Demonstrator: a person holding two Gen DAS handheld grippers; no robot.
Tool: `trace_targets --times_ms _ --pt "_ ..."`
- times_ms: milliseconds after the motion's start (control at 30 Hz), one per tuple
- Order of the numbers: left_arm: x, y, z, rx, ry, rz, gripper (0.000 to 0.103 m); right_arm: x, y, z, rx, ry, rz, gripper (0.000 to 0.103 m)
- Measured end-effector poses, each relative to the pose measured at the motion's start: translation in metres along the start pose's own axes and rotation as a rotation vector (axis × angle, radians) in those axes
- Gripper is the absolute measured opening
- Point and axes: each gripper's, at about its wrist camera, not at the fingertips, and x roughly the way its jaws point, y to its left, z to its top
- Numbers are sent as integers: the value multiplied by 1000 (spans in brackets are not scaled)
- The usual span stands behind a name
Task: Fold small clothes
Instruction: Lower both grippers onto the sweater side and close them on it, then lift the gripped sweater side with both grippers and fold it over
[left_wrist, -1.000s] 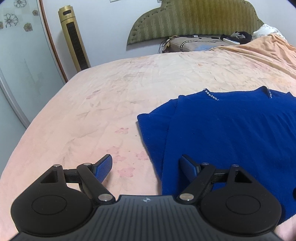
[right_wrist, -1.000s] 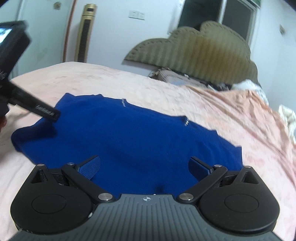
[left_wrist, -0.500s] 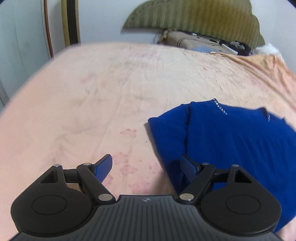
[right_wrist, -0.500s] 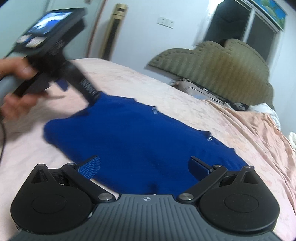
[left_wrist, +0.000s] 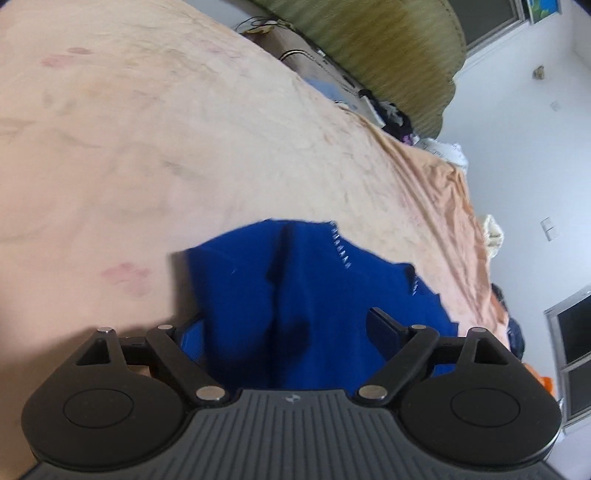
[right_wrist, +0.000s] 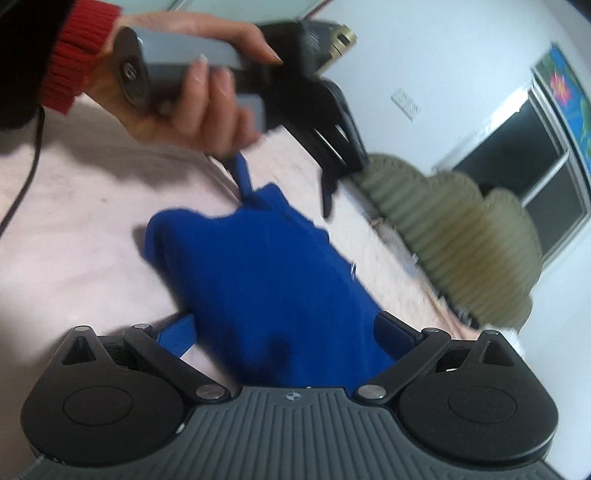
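A dark blue garment (left_wrist: 314, 288) with a beaded neckline lies flat on the pink bedsheet (left_wrist: 184, 147). My left gripper (left_wrist: 288, 332) hangs low over its sleeve end, the jaws opening wide with the cloth lying between them and no pad pressing on it. In the right wrist view the same garment (right_wrist: 266, 266) runs away from my right gripper (right_wrist: 286, 334), which stands open astride its near edge. A hand (right_wrist: 192, 110) in a red cuff holds the left gripper (right_wrist: 284, 188) at the garment's far end. Both views are blurred.
A green padded headboard (left_wrist: 388, 48) stands at the bed's far end, with a box and loose items in front of it. A dark window (right_wrist: 517, 155) is on the wall. A black cable (right_wrist: 26, 177) trails across the sheet at left.
Both grippers have rolled and sunk toward the garment. The left one has slid from beside the sleeve to over it, and its jaws stand slightly wider.
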Motion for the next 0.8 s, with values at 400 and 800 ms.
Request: trace_targets --times_ms 400,800 --pt "43 -21 18 34 23 102 13 34 19 29 -50 -46 46 30" --pt "20 -140 6 264 -138 324 12 1 -42 -2 161 -103 -34 8"
